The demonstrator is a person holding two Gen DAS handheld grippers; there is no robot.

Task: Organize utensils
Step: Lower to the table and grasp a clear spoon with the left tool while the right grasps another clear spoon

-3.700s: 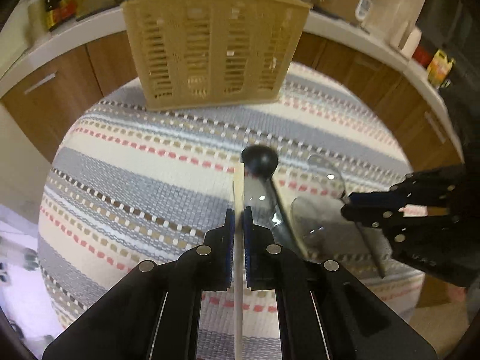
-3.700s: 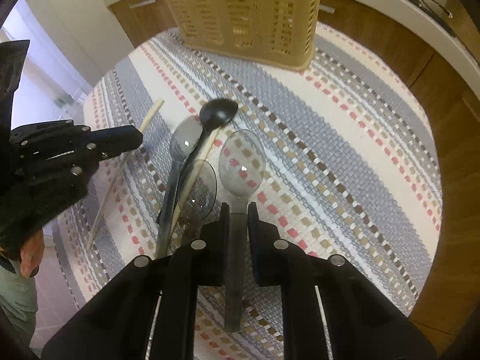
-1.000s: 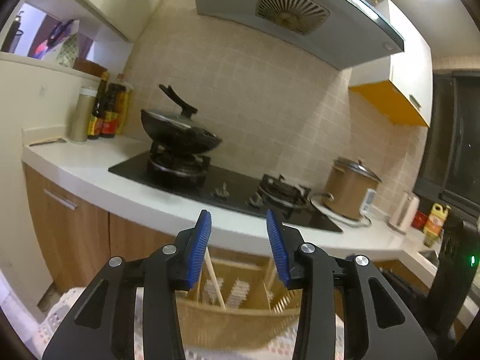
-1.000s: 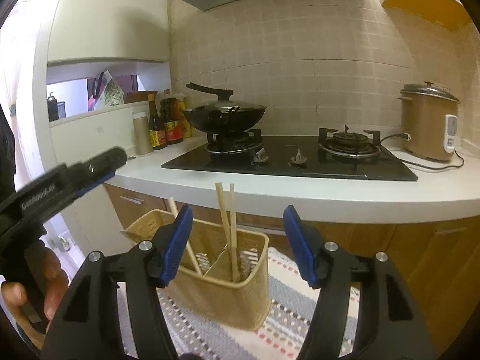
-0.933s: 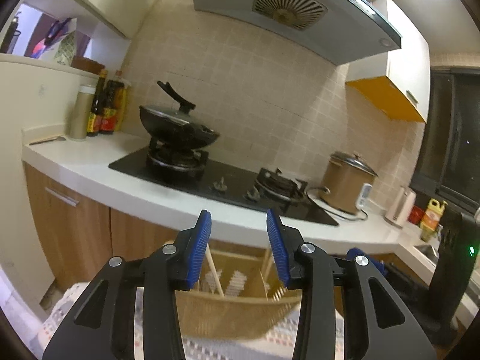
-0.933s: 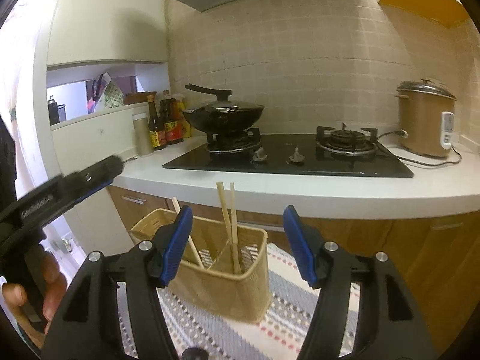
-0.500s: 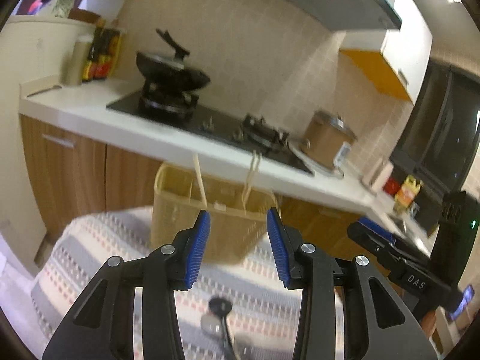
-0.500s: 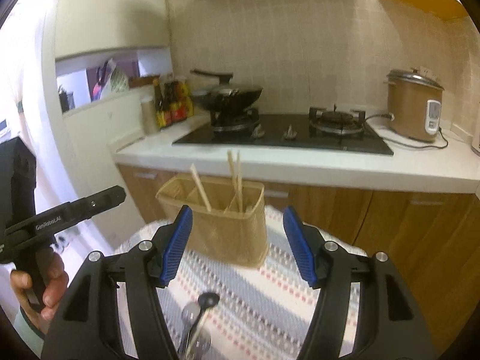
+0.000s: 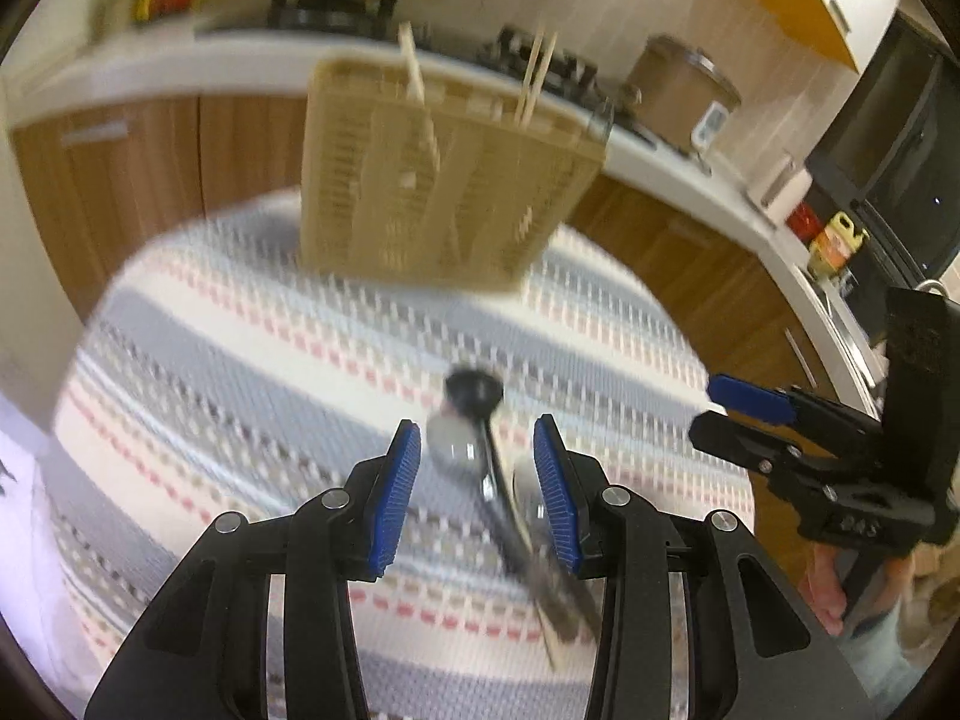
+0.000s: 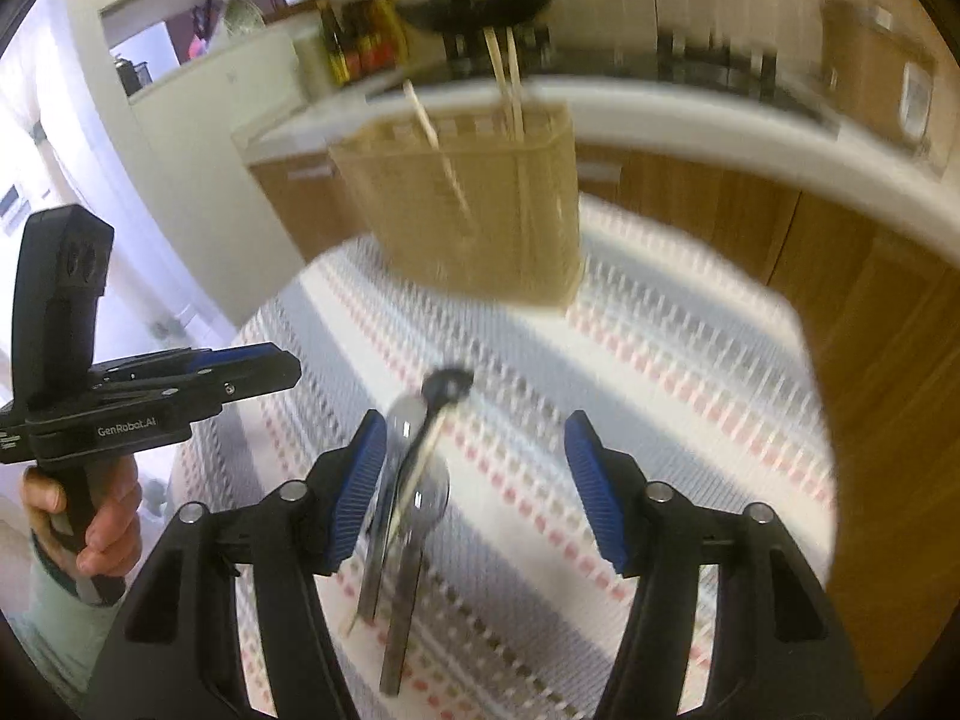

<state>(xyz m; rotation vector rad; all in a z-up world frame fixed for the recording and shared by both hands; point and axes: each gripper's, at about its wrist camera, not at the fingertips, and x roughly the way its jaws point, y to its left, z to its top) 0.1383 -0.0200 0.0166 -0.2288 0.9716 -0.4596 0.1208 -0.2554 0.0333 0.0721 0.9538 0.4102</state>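
A tan slotted basket point(image 9: 444, 180) point(image 10: 474, 210) stands at the far side of the striped tablecloth point(image 9: 240, 360), with three chopsticks point(image 9: 534, 72) upright in it. A pile of spoons lies on the cloth: a black spoon point(image 9: 474, 390) point(image 10: 447, 387), clear spoons point(image 9: 450, 444) point(image 10: 429, 498) and one chopstick across them. My left gripper point(image 9: 477, 450) hangs open above the pile, not touching it. My right gripper point(image 10: 474, 444) is open with its jaws closing and nothing between the pads; the pile lies by its left finger. Both views are motion-blurred.
The round table's edge curves near wooden cabinets point(image 9: 708, 276) and a white counter point(image 10: 720, 120) carrying a hob, a pot and a rice cooker point(image 9: 678, 90). Each gripper shows in the other's view, the right gripper point(image 9: 744, 414) at right, the left gripper point(image 10: 252, 372) in a hand point(image 10: 90, 516).
Both cameras have tipped down from the kitchen wall and hob onto the table. The basket has risen in the frames and the spoon pile has come into view. The right jaws have narrowed slightly.
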